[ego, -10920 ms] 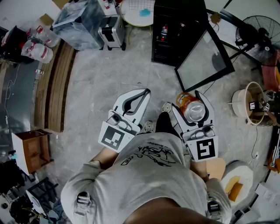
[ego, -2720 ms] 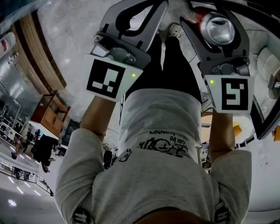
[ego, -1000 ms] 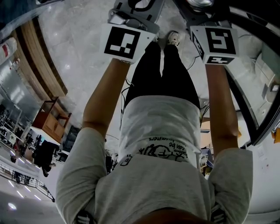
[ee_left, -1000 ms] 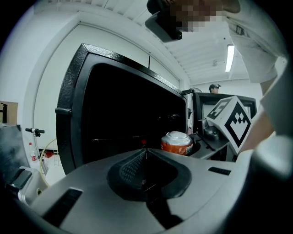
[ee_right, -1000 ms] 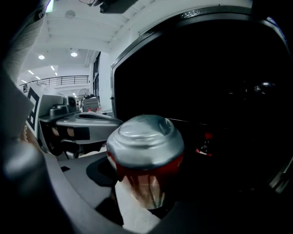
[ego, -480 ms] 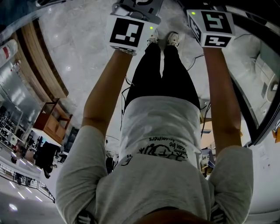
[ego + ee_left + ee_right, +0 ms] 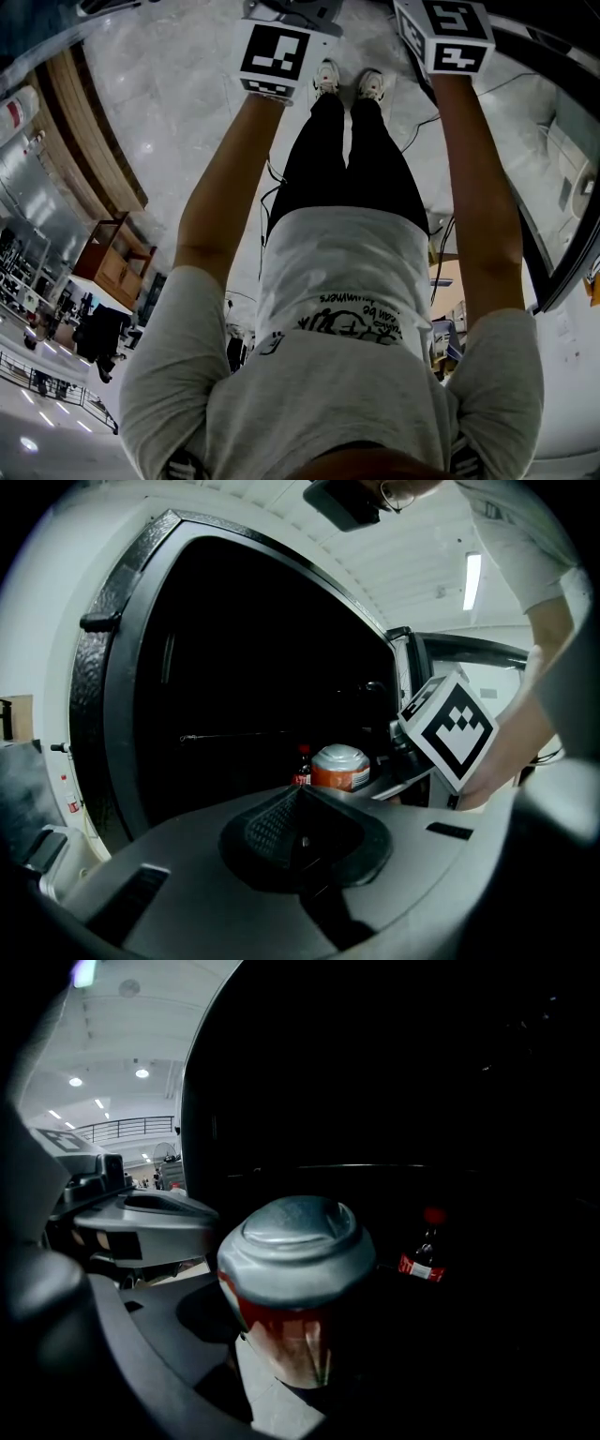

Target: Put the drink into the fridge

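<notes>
Fridge frame [image 7: 112, 667]: close at left; dark open room inside.
Can [image 7: 295, 1279]: grasped in right gripper [image 7: 291, 1358], at fridge mouth.
Left gripper [image 7: 298, 810]: clenched, empty.

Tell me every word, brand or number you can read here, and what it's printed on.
No text reads clearly.
On the shirt: upside-down print, too small and warped to read.
On the can: orange-red label, too dark and blurred.
On the bottle: red label with white marks, too small.
On the marker cubes: black-and-white square patterns, no words.

A small wooden cabinet [image 7: 116, 266] stands on the pale, glossy floor [image 7: 187, 103].
</notes>
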`<state>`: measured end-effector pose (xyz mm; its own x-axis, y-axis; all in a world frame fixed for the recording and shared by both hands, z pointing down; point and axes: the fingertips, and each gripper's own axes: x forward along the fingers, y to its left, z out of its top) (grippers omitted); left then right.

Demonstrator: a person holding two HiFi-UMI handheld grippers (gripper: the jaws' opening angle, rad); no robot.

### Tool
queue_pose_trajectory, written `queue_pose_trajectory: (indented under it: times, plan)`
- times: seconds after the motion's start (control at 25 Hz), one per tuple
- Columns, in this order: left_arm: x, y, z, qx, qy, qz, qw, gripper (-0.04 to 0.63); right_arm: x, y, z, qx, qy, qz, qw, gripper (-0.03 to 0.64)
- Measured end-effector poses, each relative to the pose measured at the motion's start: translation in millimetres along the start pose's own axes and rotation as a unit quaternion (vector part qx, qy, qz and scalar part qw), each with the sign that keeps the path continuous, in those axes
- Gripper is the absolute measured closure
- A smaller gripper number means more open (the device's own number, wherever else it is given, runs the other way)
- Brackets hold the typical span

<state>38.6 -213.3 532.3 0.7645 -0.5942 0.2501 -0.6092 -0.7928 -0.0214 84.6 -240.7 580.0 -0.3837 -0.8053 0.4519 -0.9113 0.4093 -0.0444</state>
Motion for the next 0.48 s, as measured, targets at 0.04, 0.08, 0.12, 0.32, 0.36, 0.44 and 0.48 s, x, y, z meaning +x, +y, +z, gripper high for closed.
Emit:
queue_pose_trajectory:
  times: [0.04, 0.08, 0.12, 0.32, 0.36, 0.44, 0.48]
  plan:
    - [1, 1, -1, -0.001, 0.001, 0.001, 1.0000, 0.574, 1, -2, 0, -0.003, 0.000, -0.003, 1.000, 0.278]
    - [2, 2, -2, -0.002, 0.002, 0.002, 1.0000, 0.574, 2, -4, 0, -0.004, 0.000, -0.004, 1.000, 0.278]
    - [3, 4, -3, -0.003, 0.003, 0.003, 1.0000, 0.574, 4, -5, 0, -0.005, 0.000, -0.003, 1.000, 0.278]
    - [12, 9, -8, -0.002, 0.009, 0.005, 0.9999, 0.574, 13, -10, -5, -0.001, 0.004, -0.003, 1.000, 0.278]
    - [13, 10, -10, -0.002, 0.011, 0.005, 0.9999, 0.574, 15, -10, -6, 0.002, 0.005, -0.003, 1.000, 0.278]
    - [16, 13, -13, -0.004, 0.013, 0.006, 0.9999, 0.574, 19, -12, -6, 0.006, 0.004, -0.004, 1.000, 0.278]
    - [18, 14, -14, -0.005, 0.014, 0.007, 0.9999, 0.574, 21, -13, -6, 0.007, 0.003, -0.005, 1.000, 0.278]
